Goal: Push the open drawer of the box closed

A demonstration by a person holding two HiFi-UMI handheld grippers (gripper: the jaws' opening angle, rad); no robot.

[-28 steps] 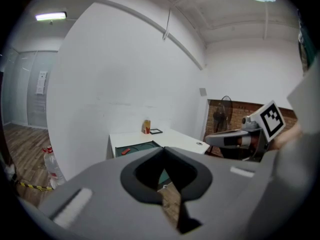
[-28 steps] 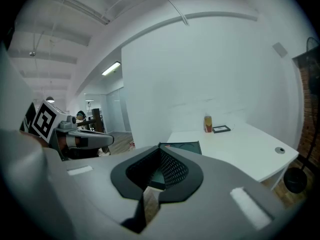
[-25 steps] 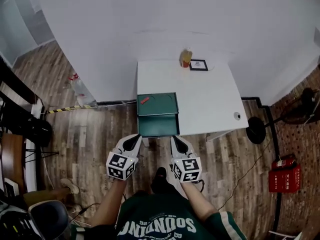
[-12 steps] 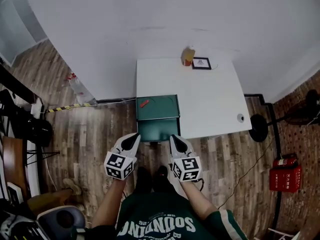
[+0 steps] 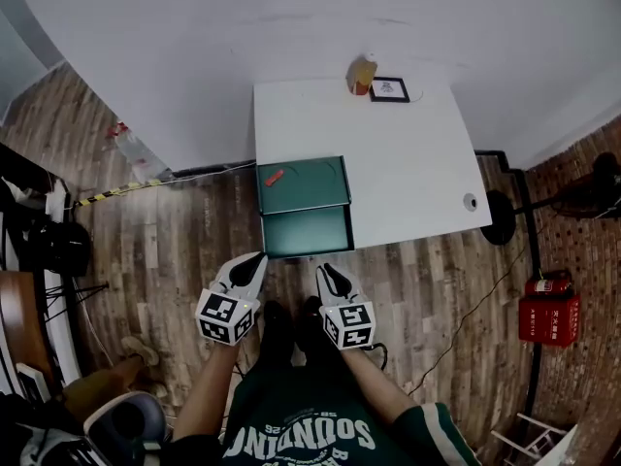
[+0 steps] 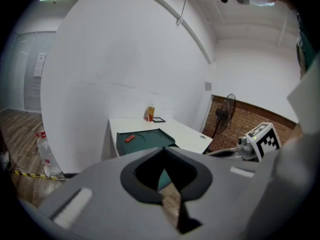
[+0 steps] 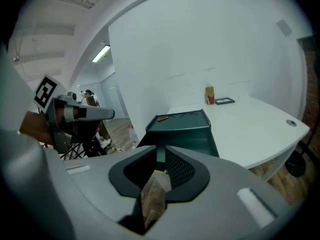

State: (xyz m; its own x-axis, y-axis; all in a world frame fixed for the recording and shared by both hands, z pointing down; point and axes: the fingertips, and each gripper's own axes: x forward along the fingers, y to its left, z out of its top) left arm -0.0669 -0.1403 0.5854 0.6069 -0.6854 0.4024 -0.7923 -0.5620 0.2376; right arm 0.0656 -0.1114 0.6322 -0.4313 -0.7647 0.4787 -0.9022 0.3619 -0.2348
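On the box (image 5: pixel 312 188), a red object (image 5: pixel 275 177)

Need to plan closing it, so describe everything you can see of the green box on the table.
The green box is dark green, matte and plastic-looking, with a flat, rimmed top. It sits upright at the near left corner of the white table. Its drawer stands pulled out toward the person, with nothing visible inside. A small red item lies on the top near its left rim; nothing else touches the box.
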